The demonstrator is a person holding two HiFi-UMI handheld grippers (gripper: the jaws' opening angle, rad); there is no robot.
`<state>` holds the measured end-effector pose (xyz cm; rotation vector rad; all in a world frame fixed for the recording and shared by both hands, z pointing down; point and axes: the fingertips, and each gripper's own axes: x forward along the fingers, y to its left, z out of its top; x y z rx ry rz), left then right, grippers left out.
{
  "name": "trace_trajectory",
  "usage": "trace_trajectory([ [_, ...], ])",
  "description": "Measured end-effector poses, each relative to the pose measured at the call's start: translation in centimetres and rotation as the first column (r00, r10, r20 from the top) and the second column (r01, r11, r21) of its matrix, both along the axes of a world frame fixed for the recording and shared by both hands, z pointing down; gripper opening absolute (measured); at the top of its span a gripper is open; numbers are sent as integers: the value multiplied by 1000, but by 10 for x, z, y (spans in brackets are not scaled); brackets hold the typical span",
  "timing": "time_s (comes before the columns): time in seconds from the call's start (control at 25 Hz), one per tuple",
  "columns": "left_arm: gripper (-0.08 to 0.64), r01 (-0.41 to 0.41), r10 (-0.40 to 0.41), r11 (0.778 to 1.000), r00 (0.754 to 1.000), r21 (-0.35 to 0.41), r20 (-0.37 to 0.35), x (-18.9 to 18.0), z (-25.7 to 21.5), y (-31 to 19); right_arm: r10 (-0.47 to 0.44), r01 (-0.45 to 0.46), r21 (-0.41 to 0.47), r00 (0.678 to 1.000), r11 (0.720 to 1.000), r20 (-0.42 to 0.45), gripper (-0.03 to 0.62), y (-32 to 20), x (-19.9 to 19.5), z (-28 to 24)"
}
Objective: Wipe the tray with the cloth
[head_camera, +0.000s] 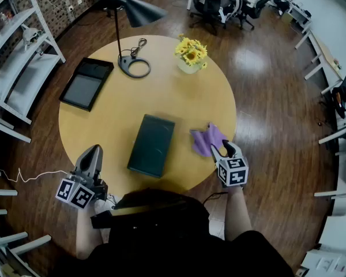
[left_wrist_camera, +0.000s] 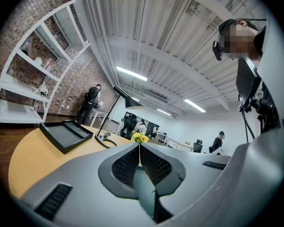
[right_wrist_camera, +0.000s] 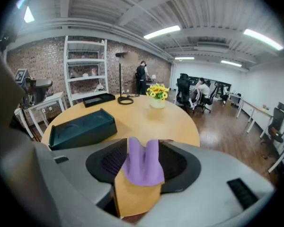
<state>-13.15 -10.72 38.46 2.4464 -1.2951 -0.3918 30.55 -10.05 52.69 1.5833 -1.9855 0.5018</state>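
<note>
On the round yellow desk [head_camera: 179, 97], right about in the middle, there's a dark green tray [head_camera: 151, 145] lying flat with nothing on it; I'll place everything else from that tray. Just off the tray's right side, not touching it, is the purple cloth [head_camera: 206, 138], crumpled up on the desk; the right tool [head_camera: 223, 148] is at the cloth's near edge, and its own view shows the jaws clamped on a bunched fold of the cloth, with purple filling the gap between the pads. The left tool [head_camera: 94, 148] is off the tray's near left corner, at the edge of the desk, well apart from the tray and touching nothing; its jaws are pressed together, with nothing between them.

Past the tray's far end there's a pot of yellow flowers [head_camera: 190, 53], a bit to the right; the black lamp [head_camera: 132, 13] has its ring base past the far end too, slightly left. A black tray [head_camera: 86, 83] lies further out, to the far left of the green one, near the desk edge; beyond that, off the desk, stands a white shelf rack [head_camera: 23, 68].
</note>
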Motion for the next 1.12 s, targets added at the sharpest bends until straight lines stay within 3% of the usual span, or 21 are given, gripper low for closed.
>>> trace_trajectory([
  [0.16,0,-15,15,1000,1000,-15,1,11,4,-4,-32,23,-181,998,983,-47,336,-13,3,56],
  [0.24,0,-18,18,1000,1000,-16,-8,14,4,-5,-27,9,-245,997,969,-69,368,-19,7,76],
  [0.4,0,-16,17,1000,1000,-20,12,16,4,-3,-73,34,-337,992,941,-105,368,-29,6,106],
  [0.6,0,22,-22,999,1000,-39,8,3,10,-3,-79,7,-384,982,923,-171,368,-45,13,120],
  [0.72,0,27,-26,998,999,-61,26,0,18,-4,-45,-7,-422,993,907,-112,369,-50,15,135],
  [0.8,0,29,-27,997,999,-73,29,-1,23,-6,11,-22,-425,1000,905,-27,349,-52,14,139],
  [0.88,0,30,-29,996,999,-79,23,-3,25,-9,4,-11,-420,1000,907,-17,327,-51,10,138],
  [0.96,0,22,-20,997,1000,-81,24,-3,26,-12,-44,27,-419,998,908,-32,190,-49,2,137],
  [1.0,0,14,-11,997,1000,-81,26,-2,26,-14,-56,36,-417,998,908,-34,155,-49,-1,137],
  [1.12,0,-45,47,996,998,-79,31,10,28,-19,-11,-1,-412,1000,911,-26,119,-50,0,138],
])
